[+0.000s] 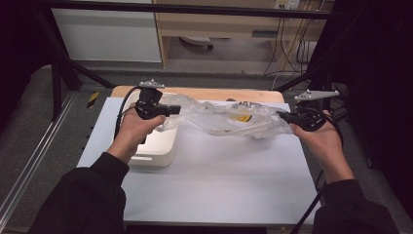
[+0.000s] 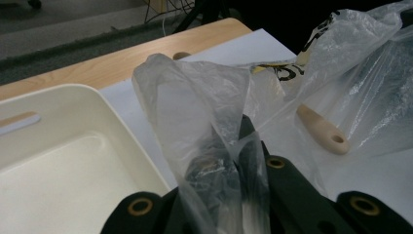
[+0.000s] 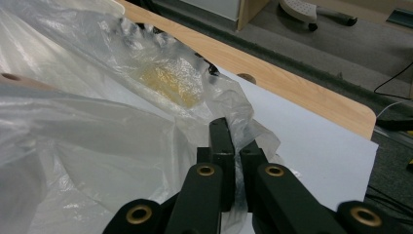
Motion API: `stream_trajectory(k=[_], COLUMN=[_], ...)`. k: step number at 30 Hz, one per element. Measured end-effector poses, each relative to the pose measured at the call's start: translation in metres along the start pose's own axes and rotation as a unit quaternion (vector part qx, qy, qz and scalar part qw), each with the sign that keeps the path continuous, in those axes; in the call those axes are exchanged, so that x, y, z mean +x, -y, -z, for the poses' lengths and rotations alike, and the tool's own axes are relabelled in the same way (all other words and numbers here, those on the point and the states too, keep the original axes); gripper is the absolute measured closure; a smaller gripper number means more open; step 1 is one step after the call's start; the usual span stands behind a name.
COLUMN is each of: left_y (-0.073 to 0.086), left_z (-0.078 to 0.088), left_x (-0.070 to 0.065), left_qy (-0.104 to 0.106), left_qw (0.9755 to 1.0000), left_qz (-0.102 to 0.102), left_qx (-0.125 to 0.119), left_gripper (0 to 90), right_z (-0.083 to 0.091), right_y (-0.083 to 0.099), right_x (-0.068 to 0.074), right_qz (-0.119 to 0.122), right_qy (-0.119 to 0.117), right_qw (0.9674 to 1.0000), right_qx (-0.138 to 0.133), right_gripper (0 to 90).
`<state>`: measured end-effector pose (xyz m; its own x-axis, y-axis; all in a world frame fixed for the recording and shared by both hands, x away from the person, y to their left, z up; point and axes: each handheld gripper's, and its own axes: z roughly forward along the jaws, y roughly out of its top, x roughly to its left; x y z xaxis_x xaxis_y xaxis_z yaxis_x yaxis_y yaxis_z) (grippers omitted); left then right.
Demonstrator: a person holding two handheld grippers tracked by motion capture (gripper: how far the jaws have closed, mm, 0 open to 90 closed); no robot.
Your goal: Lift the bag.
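Observation:
A clear plastic bag (image 1: 229,119) hangs stretched between my two grippers above the white mat (image 1: 219,175). My left gripper (image 1: 176,110) is shut on the bag's left end, and the film (image 2: 195,97) is bunched over its jaws (image 2: 236,146). On the right, my right gripper (image 1: 282,115) is shut on the other end, with the film (image 3: 97,146) pinched at the jaw tips (image 3: 236,141). Inside the bag lie a pale wooden handle (image 2: 324,131) and something yellow (image 3: 170,80). The bag carries a yellow and black print (image 1: 242,118).
A white tray (image 1: 156,151) with a handle slot sits on the mat under my left hand; its inside (image 2: 63,161) is bare. The wooden table edge (image 1: 229,93) runs along the far side. Black frame posts stand at both back corners, and cables lie on the floor beyond.

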<state>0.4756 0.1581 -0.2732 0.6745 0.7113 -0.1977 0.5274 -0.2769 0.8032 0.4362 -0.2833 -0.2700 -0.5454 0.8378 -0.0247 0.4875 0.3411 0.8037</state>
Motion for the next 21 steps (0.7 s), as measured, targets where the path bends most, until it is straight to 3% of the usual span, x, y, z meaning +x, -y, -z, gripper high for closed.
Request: stream_trajectory(k=[6,10,18,21], left_y=[-0.009,-0.016,-0.038,-0.043], left_z=[-0.006,-0.01,-0.017,-0.019], left_x=[0.014,0.017,0.011,0.006], left_qy=[-0.012,-0.02,-0.045,-0.046], left_qw=[0.9996,0.9992,0.9979,0.9977], left_qz=[0.022,0.025,0.01,0.005], left_qx=[-0.014,-0.025,-0.045,-0.049], left_gripper=[89.9,90.0,89.9,90.0], right_z=[-0.011,-0.016,-0.02,-0.019], right_y=[-0.014,-0.023,-0.047,-0.052], right_x=[-0.008,-0.014,-0.03,-0.036], right_qz=[-0.002,-0.003,0.004,0.003], right_qy=[0.014,0.02,0.049,0.059], right_qw=[0.9999,0.9998,0.9988,0.9983], right_qx=[0.002,-0.001,0.002,-0.003], right_gripper=[90.0,90.0,90.0,90.0])
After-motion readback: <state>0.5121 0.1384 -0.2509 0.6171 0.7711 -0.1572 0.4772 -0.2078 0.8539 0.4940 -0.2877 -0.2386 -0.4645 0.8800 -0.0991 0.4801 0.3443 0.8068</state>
